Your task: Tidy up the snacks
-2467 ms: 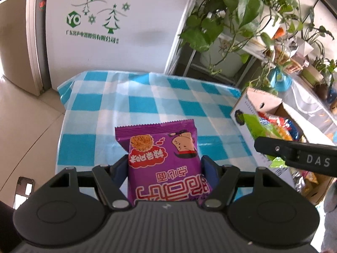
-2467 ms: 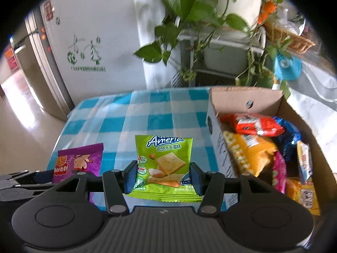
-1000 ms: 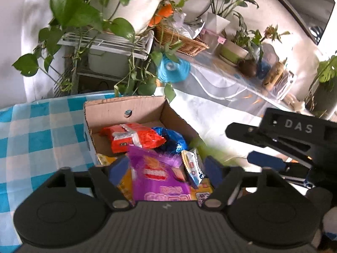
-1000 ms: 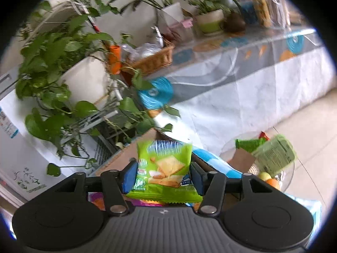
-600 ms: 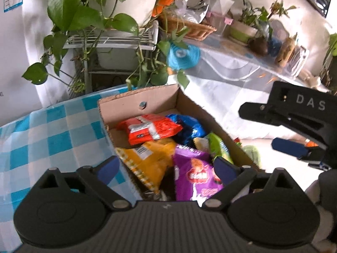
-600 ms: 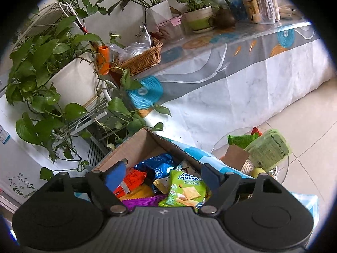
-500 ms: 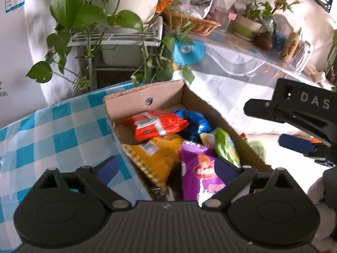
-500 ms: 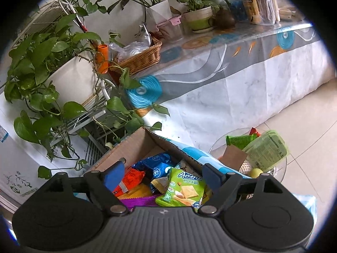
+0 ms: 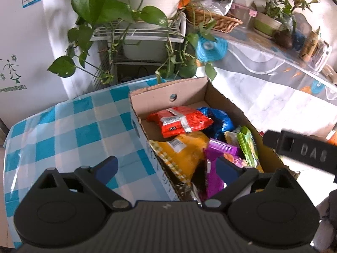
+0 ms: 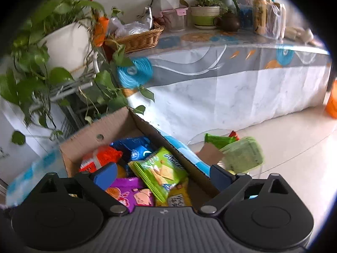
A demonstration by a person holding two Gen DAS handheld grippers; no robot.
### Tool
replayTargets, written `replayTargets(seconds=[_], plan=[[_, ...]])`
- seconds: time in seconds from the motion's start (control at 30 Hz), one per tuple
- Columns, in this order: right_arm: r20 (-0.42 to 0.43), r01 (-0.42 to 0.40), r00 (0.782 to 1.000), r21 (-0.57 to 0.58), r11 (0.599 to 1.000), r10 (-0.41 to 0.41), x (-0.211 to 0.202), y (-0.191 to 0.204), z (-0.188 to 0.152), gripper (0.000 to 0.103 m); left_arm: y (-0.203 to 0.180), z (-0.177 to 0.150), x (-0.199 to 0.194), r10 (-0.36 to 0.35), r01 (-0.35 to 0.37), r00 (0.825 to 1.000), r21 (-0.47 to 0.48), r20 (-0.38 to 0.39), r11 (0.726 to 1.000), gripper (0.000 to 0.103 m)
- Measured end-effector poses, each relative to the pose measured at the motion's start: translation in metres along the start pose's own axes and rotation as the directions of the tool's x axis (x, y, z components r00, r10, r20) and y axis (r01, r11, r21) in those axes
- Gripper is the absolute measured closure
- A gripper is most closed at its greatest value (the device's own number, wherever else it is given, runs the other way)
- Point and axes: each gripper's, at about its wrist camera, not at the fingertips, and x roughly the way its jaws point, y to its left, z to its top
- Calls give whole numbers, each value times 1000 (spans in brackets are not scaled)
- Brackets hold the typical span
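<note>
A table covered with a blue-and-white checked plastic cloth (image 9: 69,130) carries the things. On its right part stands an open brown cardboard box (image 9: 168,92), its left wall running from near to far along the cloth and its far wall pierced by a small round hole. The box holds snack packets. The cloth to the left of the box shows only its checks, with a glossy crease near the far left corner. In the right wrist view the box (image 10: 88,135) sits at the table's right edge, above pale floor tiles (image 10: 294,139).
</note>
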Motion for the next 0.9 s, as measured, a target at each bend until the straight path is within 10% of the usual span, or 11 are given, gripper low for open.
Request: replayTargets(seconds=[0.9], plan=[[-60,73,995,-108,991,-80,11,-2,-4,1,-9,4,3,160,-158,987,48,-32,986,2]])
